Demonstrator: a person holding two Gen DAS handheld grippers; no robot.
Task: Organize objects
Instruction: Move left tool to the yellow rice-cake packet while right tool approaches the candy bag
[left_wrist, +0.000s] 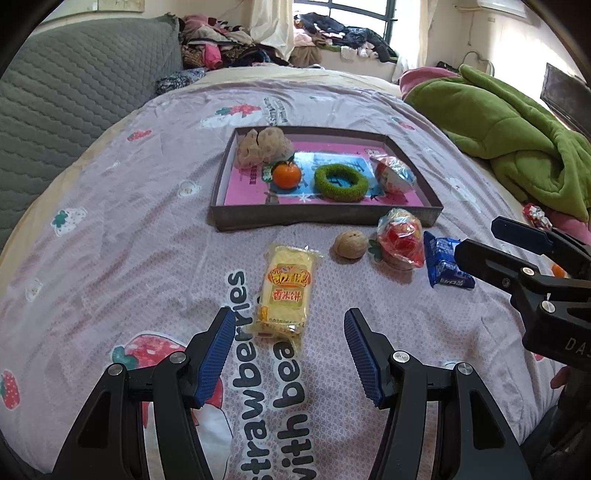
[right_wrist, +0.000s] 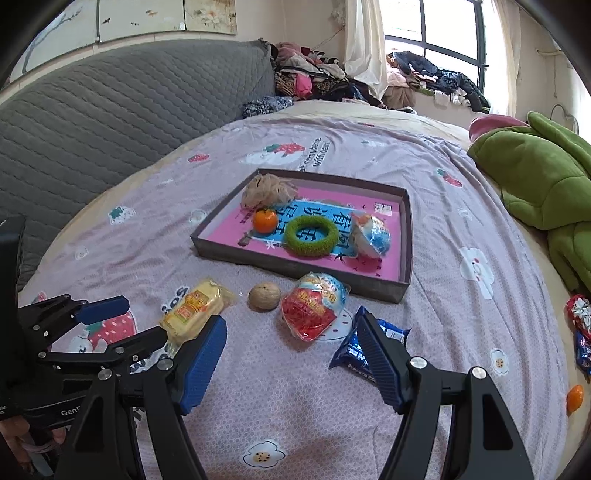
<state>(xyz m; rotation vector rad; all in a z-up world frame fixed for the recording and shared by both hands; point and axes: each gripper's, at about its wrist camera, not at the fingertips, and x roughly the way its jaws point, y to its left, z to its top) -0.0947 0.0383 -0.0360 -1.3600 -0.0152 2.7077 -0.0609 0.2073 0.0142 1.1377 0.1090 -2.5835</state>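
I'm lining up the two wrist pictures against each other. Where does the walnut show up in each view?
Left wrist: the walnut lies right of centre, just below the tray's near wall.
Right wrist: the walnut lies left of centre, below the tray's near left corner.
Shared landmark: the green ring inside the tray.

One shallow brown cardboard tray (right_wrist: 404, 236). Two small orange tangerines: one in the tray (right_wrist: 265, 220), one at the bed's right edge (right_wrist: 574, 398). One green fuzzy ring (right_wrist: 312, 235). One brown walnut (right_wrist: 264, 296). One yellow rice-cracker packet (left_wrist: 286, 286). One blue biscuit wrapper (left_wrist: 445, 264). One beige mesh pouf (right_wrist: 267, 190).
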